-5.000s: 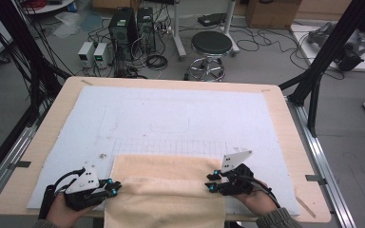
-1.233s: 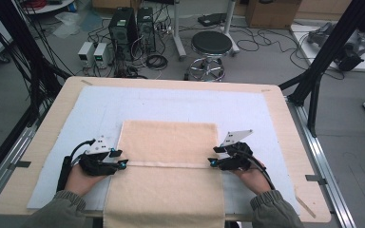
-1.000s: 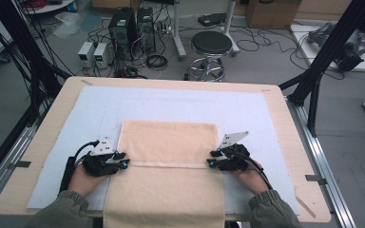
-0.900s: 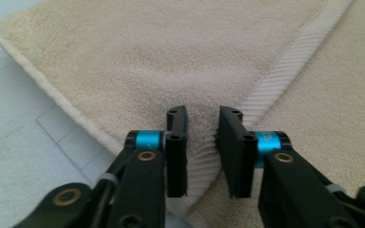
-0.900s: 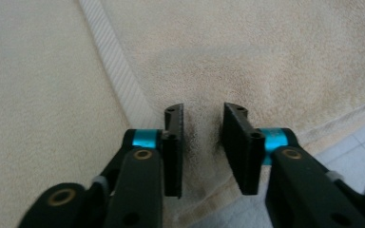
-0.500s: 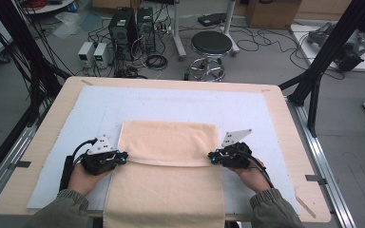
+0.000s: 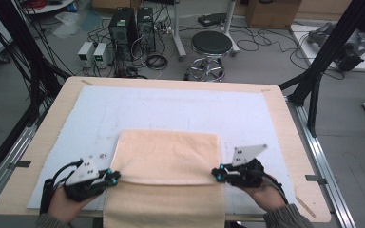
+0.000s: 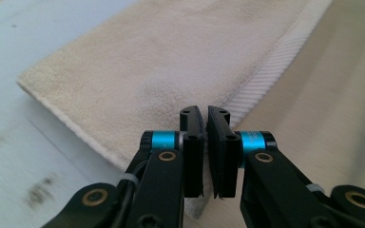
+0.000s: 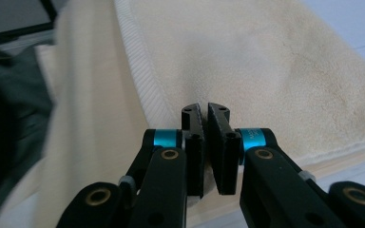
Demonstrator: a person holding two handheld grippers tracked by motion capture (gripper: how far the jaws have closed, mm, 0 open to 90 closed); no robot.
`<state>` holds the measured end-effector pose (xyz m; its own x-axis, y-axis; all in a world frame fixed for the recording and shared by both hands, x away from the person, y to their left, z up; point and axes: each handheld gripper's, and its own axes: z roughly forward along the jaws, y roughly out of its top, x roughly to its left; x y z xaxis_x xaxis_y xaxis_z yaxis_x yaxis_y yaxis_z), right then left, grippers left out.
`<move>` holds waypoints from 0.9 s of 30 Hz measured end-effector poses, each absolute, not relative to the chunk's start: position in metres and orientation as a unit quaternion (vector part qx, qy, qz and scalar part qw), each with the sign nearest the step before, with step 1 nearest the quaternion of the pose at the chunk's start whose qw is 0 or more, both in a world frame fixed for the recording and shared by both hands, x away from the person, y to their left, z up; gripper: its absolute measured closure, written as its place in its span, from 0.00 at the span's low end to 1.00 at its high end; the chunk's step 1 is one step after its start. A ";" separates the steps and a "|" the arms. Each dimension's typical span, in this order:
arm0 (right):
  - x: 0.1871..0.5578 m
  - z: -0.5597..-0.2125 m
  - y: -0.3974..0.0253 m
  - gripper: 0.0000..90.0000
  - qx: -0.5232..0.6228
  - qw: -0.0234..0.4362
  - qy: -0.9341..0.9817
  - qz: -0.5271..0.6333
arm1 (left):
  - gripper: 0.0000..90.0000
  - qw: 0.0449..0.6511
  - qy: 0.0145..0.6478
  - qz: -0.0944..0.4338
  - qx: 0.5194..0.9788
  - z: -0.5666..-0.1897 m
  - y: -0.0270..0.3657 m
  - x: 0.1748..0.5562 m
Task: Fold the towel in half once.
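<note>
High view: towel (image 7: 168,156) lies on the mat (image 7: 180,107), its folded-over flap toward 12 o'clock and its lower layer running off the table at 6. The flap's free edge runs 9 to 3 between the tongs. Left gripper (image 7: 113,177) pinches that edge's 9 o'clock corner, right gripper (image 7: 216,173) the 3 o'clock corner, both clamped on cloth and equally near

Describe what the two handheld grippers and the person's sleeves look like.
Both the left gripper and right gripper are black, with two flat black jaws, cyan rings at the jaw bases and brass-coloured pivot pins. Each carries a grey three-cornered plate with dark dots and trails a black cable. The sleeves are dark grey-green with ribbed cuffs.
</note>
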<state>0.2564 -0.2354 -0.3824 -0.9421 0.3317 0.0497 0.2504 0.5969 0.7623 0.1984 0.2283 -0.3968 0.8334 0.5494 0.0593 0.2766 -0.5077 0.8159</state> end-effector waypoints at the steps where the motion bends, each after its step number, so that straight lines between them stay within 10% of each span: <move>1: 0.244 -0.381 -0.236 0.95 0.157 0.039 0.894 0.419 | 0.94 0.433 0.236 0.152 0.857 -0.396 0.229 0.186; 10: 0.223 -0.384 -0.241 0.69 0.157 0.026 0.885 0.437 | 0.62 0.443 0.240 0.154 0.850 -0.391 0.232 0.175; 27: 0.332 -0.403 -0.236 0.48 0.256 0.093 0.866 0.420 | 0.50 0.444 0.315 0.173 0.821 -0.408 0.225 0.287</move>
